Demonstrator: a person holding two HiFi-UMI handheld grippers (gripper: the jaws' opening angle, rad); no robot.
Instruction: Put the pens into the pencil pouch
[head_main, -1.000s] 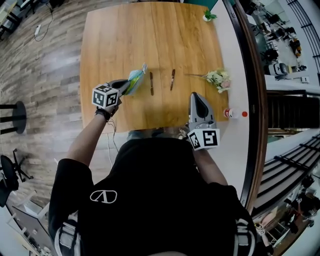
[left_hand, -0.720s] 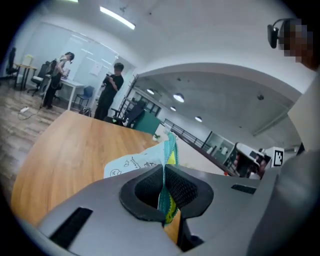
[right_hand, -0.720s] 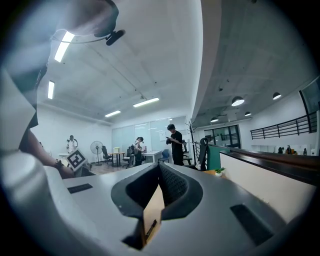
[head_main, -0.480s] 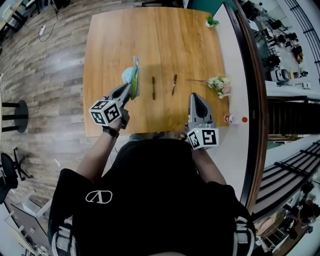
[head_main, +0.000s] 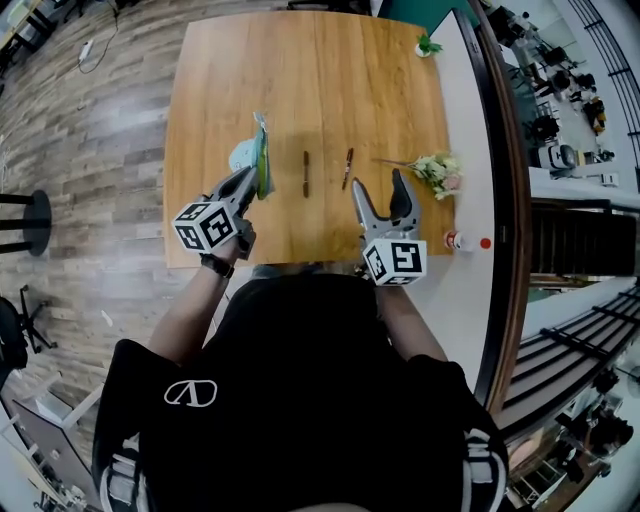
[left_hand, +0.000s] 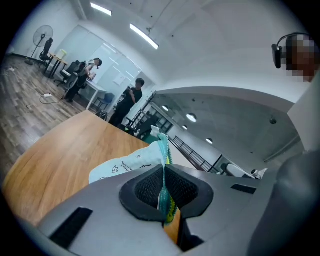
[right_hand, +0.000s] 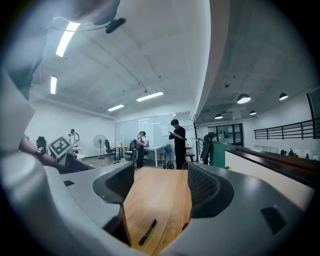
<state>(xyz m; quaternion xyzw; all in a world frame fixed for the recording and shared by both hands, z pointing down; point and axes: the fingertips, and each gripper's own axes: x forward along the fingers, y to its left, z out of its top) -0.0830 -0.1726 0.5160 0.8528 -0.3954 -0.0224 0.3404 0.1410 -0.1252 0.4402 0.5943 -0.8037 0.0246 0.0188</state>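
Note:
A light blue pencil pouch (head_main: 252, 157) with a green zip edge hangs edge-up above the wooden table (head_main: 300, 80). My left gripper (head_main: 249, 186) is shut on its near end. The left gripper view shows the pouch (left_hand: 125, 167) pinched flat between the pads of that gripper (left_hand: 164, 189). Two dark pens lie side by side on the table, one (head_main: 306, 174) at the middle and one (head_main: 347, 168) to its right. My right gripper (head_main: 380, 189) sits just short of them, its jaws opening with nothing between them. The right gripper (right_hand: 161, 187) frames the left pen (right_hand: 147, 231); the other pen (right_hand: 185, 226) is half hidden.
A bunch of pale flowers (head_main: 432, 168) lies at the table's right edge. A small green plant (head_main: 426, 44) stands at the far right corner. A small red-capped bottle (head_main: 460, 239) sits on the white ledge to the right. People stand far off in the room.
My left gripper has lifted the pouch off the table and rolled it edge-up. The right gripper's jaws went from shut to wide apart and moved slightly toward the pens.

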